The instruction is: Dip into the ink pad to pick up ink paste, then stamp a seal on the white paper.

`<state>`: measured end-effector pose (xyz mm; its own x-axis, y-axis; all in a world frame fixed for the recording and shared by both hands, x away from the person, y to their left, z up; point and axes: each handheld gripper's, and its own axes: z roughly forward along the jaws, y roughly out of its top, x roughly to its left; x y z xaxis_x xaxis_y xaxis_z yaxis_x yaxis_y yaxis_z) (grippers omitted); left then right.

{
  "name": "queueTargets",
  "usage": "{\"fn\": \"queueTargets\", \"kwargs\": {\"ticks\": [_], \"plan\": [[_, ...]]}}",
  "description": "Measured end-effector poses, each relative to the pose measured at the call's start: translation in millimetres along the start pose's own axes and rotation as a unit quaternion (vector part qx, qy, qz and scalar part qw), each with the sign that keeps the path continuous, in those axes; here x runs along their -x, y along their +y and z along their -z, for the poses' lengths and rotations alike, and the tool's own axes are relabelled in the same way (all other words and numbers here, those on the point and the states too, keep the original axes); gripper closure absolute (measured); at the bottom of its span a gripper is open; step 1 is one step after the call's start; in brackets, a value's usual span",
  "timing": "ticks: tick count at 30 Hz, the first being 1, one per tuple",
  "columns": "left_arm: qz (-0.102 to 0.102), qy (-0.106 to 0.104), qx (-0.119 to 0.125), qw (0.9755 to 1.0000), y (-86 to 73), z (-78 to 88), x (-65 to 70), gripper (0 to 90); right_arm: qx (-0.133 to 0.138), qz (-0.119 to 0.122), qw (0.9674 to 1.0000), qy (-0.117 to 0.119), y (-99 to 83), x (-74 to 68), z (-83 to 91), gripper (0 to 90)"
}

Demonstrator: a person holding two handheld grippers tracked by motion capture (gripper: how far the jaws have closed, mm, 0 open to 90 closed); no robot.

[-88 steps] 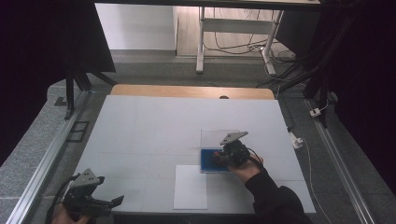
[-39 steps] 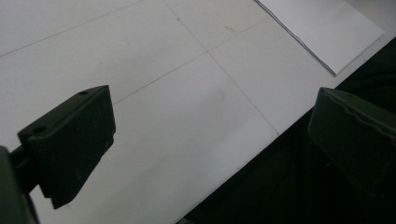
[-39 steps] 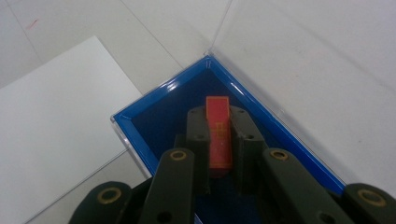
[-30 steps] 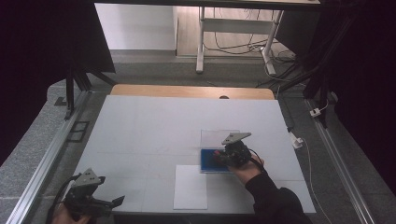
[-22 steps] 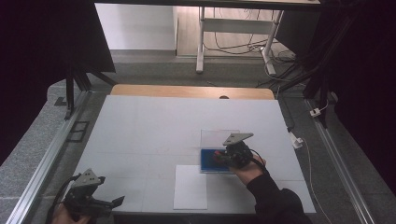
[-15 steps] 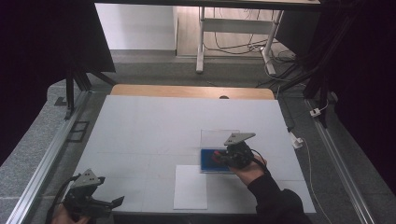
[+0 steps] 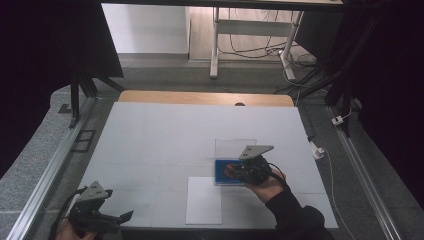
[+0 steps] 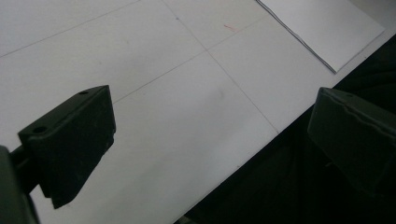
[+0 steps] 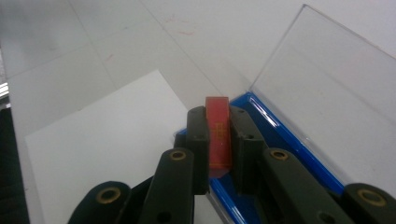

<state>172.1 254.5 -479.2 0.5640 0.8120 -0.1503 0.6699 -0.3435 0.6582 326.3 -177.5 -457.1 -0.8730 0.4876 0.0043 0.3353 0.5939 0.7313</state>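
One red block [image 9: 218, 133] pinched upright in right gripper [image 9: 218, 140], just above blue case [image 9: 275, 135]; white sheet [image 7: 204, 200] beside case; left gripper [image 8: 210, 140] spread, well apart from case

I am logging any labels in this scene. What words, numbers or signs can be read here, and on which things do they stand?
No text can be read.
Red piece held in the right tongs: faint yellowish marks on its edge, too blurred to read.
Blue case with its clear lid raised: no print visible.
White sheet: blank on the side that shows.
Table: thin ruled lines and a few small red marks, no lettering.
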Motion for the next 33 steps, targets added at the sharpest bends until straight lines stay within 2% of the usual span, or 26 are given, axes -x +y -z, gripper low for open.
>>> {"fn": "queueTargets", "kwargs": {"ticks": [14,33], "plan": [[-0.002,0.001,0.0,1.0,0.1,0.0,0.6,1.4,0.013,0.012,0.9996,0.023,6.3,-16.9,0.3,79.9],[0.0,-0.001,0.001,1.0,-0.1,0.2,-0.1,1.4,0.011,0.017,0.9991,0.037,9.3,-26.0,-7.6,80.0]]}}
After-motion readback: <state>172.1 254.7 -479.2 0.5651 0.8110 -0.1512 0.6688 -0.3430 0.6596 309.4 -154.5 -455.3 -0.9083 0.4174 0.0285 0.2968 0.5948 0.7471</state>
